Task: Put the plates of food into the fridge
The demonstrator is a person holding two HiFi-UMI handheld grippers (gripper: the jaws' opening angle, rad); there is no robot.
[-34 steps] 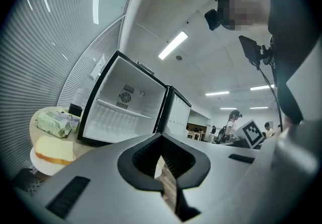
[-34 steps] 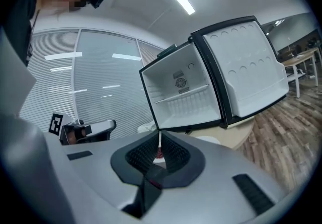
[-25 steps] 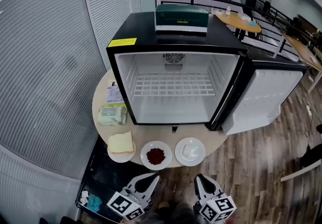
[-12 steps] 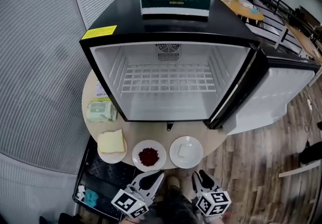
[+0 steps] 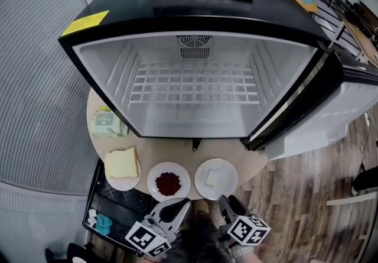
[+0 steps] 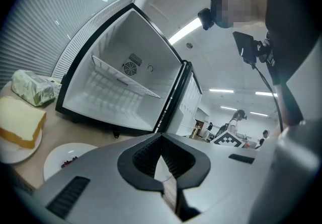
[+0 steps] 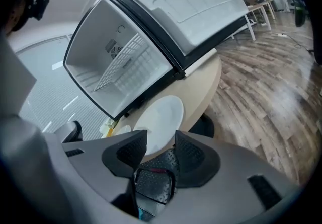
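Your left gripper (image 5: 176, 207) has its jaws closed on nothing, and your right gripper (image 5: 226, 204) has its jaws opening with nothing between them, both just short of the bench (image 5: 177, 151) edge. On the bench sit the bread plate (image 5: 121, 165), red-food plate (image 5: 168, 182) and white-piece plate (image 5: 215, 178), none in the fridge (image 5: 195, 115) yet. The plates are probably stiff, light, slick and breakable with loose food, so pinch the near rim, keep them level and slide them onto the wire shelf (image 5: 195, 81)

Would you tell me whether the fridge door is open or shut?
Open: the door stands swung wide off the fridge, baring the wire shelf, which has nothing on it.
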